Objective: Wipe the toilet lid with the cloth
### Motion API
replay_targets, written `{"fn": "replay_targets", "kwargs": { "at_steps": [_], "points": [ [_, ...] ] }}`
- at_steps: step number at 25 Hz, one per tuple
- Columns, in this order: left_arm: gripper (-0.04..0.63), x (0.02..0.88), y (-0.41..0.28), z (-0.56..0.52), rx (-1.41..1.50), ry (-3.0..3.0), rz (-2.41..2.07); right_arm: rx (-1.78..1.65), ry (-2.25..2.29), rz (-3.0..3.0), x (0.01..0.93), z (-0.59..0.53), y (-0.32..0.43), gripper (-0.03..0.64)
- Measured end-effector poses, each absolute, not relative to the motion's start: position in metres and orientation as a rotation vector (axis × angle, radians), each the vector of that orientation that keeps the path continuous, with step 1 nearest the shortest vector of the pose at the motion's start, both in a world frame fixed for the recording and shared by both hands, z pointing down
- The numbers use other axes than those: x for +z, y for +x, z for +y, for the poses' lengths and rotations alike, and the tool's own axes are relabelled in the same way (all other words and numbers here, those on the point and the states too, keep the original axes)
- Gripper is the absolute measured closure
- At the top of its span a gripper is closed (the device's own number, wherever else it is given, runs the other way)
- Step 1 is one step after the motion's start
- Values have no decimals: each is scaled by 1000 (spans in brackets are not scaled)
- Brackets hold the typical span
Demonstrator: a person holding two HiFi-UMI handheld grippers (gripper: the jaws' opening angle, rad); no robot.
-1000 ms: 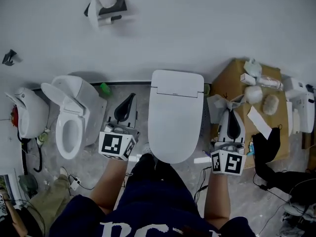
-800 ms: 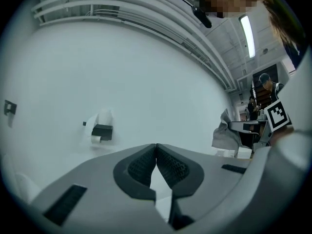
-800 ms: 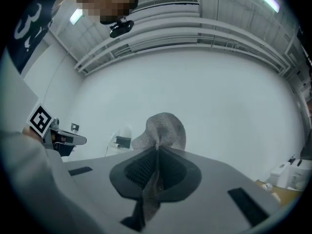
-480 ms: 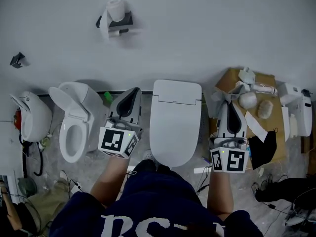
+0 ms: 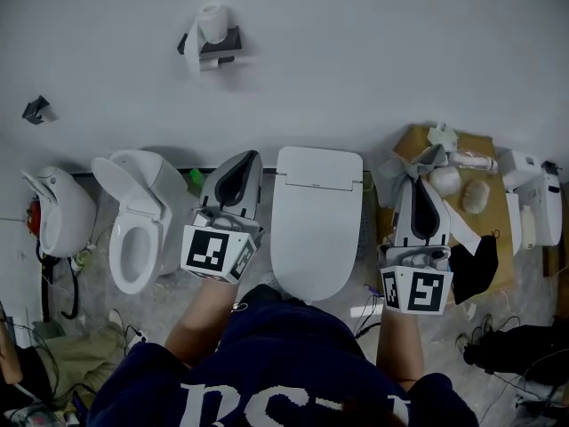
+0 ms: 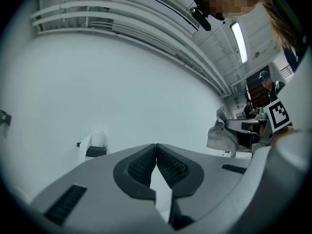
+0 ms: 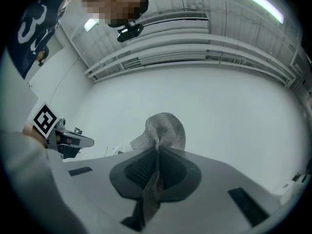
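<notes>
One grey cloth (image 7: 165,128), bunched in right gripper (image 7: 158,152)

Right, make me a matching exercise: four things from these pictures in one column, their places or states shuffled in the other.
1. grey mesh cloth
2. white closed toilet lid
3. left gripper
4. white paper roll

A. shut, empty
B. mounted on the wall
C. pinched in the right gripper
D. between the two grippers

Pairs: 1-C, 2-D, 3-A, 4-B

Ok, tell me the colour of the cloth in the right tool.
Light grey, fine mesh weave. The cloth shows best in the right gripper view.
</notes>
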State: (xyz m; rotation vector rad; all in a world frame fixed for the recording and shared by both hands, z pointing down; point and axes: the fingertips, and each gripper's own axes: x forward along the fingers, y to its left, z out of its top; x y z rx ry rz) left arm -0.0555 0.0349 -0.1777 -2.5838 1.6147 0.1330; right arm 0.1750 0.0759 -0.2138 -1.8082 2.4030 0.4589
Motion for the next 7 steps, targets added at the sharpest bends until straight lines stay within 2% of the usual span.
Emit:
{"fn": "replay_targets", "kwargs": {
  "at_steps": [7],
  "points": [
    [575,-177,-52,34,138,-2591,1613,376,-1823,2396,-206,70,184,586]
  ]
}}
